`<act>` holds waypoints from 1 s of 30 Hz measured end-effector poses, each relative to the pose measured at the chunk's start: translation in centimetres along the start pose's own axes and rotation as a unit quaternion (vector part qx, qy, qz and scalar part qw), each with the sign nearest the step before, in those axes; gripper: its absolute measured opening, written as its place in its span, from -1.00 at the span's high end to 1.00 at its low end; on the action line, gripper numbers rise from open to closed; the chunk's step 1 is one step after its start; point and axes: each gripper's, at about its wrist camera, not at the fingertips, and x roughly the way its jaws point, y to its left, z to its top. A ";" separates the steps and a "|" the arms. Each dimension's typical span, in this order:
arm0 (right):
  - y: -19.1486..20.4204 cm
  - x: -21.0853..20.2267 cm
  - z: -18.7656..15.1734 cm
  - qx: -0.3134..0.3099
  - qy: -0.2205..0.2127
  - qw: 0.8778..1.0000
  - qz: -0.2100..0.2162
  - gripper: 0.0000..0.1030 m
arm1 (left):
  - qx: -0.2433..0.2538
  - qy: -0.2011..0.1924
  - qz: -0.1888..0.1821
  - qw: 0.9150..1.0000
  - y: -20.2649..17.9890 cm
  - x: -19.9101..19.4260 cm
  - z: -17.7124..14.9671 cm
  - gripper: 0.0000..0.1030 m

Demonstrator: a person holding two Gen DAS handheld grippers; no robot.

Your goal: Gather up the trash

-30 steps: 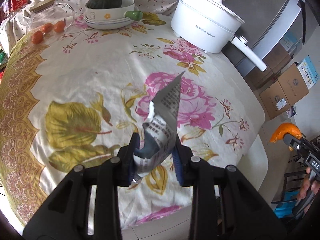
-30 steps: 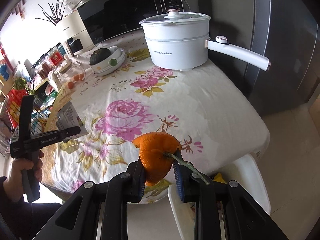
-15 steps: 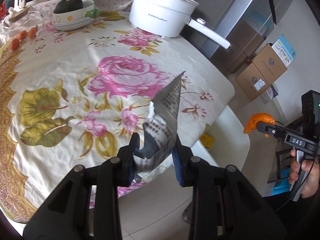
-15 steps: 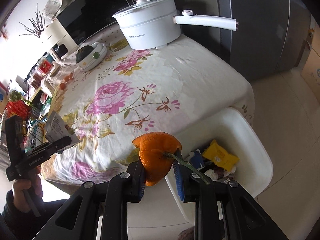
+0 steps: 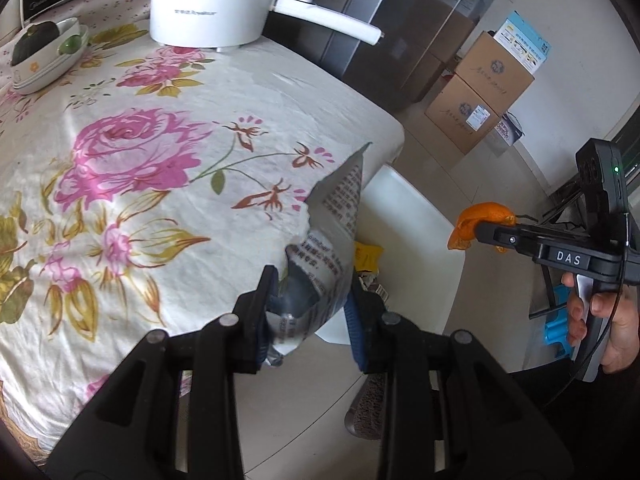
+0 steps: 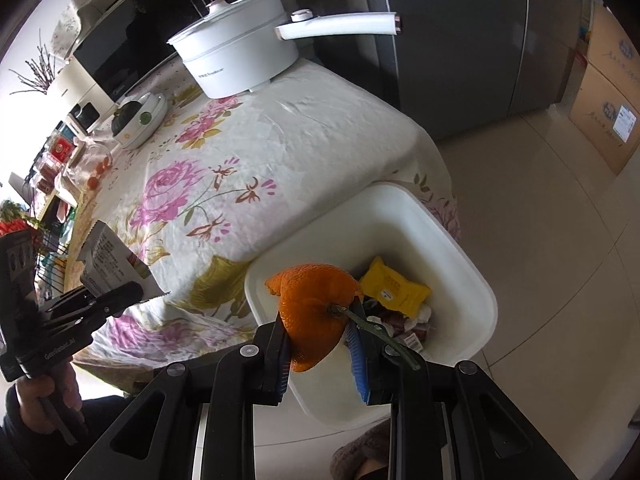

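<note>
A: From the left wrist view, our left tongs [image 5: 310, 312] are clamped on a torn printed wrapper [image 5: 332, 240], which sticks up past the fingertips over the near right edge of the table [image 5: 168, 184].

B: Agreed, the blue pads press it on both sides. Just beyond it, on the floor beside the table, we see the white bin [image 5: 404, 232], with a bit of yellow packet [image 5: 366, 256] showing behind the wrapper.

A: Off to the right in that view, our right tongs [image 5: 480, 230] carry the orange peel [image 5: 474, 220], well apart from the wrapper. The right hand [image 5: 600, 320] grips the handle.

B: At the far end of the table stands the white pot [image 5: 212, 4], its handle pointing right, and a bowl with a dark squash [image 5: 40, 52] sits at the far left. Cardboard boxes [image 5: 480, 92] are stacked on the floor at the far right.

A: Now the right wrist view. Our right tongs [image 6: 320, 340] grip the orange peel [image 6: 312, 312], stem [image 6: 376, 332] lying across the right finger. The peel hangs over the near left part of the white bin [image 6: 460, 248].

B: The jaws have just eased open a touch, yet the peel sits between the pads. In the bin lie the yellow packet [image 6: 396, 290] and other scraps.

A: At the left, our left tongs [image 6: 120, 294] hold the wrapper [image 6: 108, 260] over the table's near edge, left hand [image 6: 44, 392] below. The white pot [image 6: 240, 60] stands at the far end.
</note>
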 end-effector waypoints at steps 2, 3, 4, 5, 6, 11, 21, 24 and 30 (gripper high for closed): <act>-1.1 0.1 -0.2 0.015 0.003 1.000 -0.005 0.42 | 0.010 0.004 -0.005 1.000 -1.0 0.6 0.0 0.35; -1.8 0.3 -0.3 0.027 0.006 1.000 -0.007 0.33 | 0.015 0.006 -0.007 1.000 -1.5 0.9 0.1 0.35; -2.4 0.3 -0.4 0.036 0.009 0.999 -0.008 0.26 | 0.020 0.007 -0.010 1.000 -2.0 1.2 0.1 0.35; -2.9 0.2 -0.4 0.043 0.008 0.999 -0.009 0.12 | 0.025 0.008 -0.013 1.000 -2.5 1.5 0.2 0.35; -3.4 0.0 -0.5 0.049 0.005 0.999 -0.010 0.01 | 0.030 0.009 -0.016 0.999 -3.0 1.8 0.2 0.35; -5.2 -1.1 -0.9 0.065 -0.007 0.998 -0.012 -0.18 | 0.061 0.020 -0.022 0.998 -5.2 3.7 0.1 0.35; -7.0 -1.6 -1.4 0.075 -0.006 0.997 -0.019 -0.23 | 0.093 0.037 -0.035 0.994 -7.5 7.8 0.6 0.26; -7.3 -1.6 -1.5 0.076 -0.005 0.997 -0.024 -0.26 | 0.093 0.044 -0.028 0.994 -7.5 8.4 0.7 -0.59; -7.5 -1.6 -1.4 0.074 -0.005 0.996 -0.039 -0.36 | 0.106 0.041 0.014 0.993 -7.5 7.9 0.8 -0.84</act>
